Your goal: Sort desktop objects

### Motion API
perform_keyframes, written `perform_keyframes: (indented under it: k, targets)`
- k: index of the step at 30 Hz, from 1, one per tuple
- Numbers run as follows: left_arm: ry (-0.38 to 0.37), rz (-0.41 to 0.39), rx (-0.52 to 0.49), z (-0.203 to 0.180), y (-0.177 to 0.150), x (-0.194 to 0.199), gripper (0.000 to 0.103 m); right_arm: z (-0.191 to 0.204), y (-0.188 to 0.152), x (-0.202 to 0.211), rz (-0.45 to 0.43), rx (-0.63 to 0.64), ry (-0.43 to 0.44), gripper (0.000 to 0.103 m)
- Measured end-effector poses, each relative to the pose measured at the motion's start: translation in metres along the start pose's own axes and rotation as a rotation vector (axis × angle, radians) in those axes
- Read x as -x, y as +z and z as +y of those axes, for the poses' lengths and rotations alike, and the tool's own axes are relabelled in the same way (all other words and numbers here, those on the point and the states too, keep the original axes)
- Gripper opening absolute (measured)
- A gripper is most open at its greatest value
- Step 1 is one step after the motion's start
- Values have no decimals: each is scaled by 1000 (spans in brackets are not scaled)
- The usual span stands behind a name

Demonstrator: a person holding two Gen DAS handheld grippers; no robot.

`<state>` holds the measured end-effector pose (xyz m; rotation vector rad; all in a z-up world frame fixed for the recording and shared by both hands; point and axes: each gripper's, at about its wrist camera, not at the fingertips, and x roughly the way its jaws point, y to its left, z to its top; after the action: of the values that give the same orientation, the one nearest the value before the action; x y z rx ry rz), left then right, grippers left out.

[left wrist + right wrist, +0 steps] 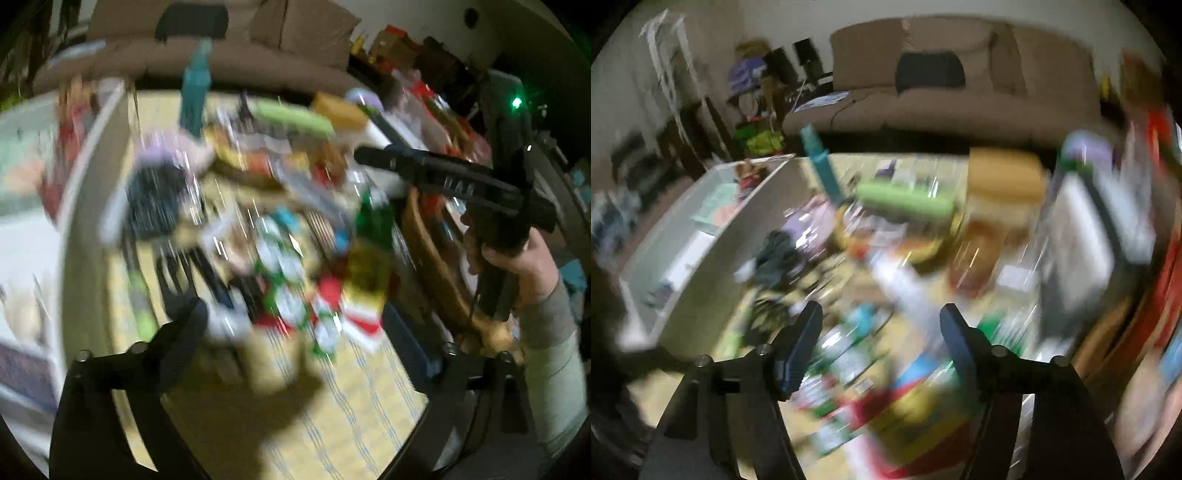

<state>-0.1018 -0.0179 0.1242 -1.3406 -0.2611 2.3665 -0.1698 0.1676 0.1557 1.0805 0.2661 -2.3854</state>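
right gripper [881, 325]: jaws apart, holding nothing | left gripper [317, 332]: jaws wide apart, holding nothing | both over blurred clutter [295, 258] heaped mid-surface on yellow cloth [351, 424] | white bin [701, 236] at left edge | teal bottle [195, 92], green tube [905, 199] behind | brown sofa [960, 92] beyond

This is a home living room. A brown upholstered sofa [960, 85] with a dark cushion [930, 70] on its seat stands along the pale wall behind the counter [332, 406], which wears a yellow patterned cloth under a blurred litter of household odds and ends. A white storage bin [701, 258] of belongings sits beside it, and heaped clutter [753, 110] fills the corner.
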Motion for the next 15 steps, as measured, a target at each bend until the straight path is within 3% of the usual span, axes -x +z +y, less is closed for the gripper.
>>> perform_keyframes:
  k: [3, 8, 14, 15]
  targets:
    - [14, -31, 2, 10, 36, -2, 98, 2, 37, -24, 24, 165, -35, 69]
    - [16, -6, -6, 24, 60, -23, 98, 15, 62, -84, 119, 433, -94, 69]
    - [-6, 45, 2, 36, 65, -55, 98, 15, 70, -138, 274, 527, -11, 69]
    - [-10, 49, 6, 36, 65, -58, 98, 14, 70, -143, 294, 535, 9, 65]
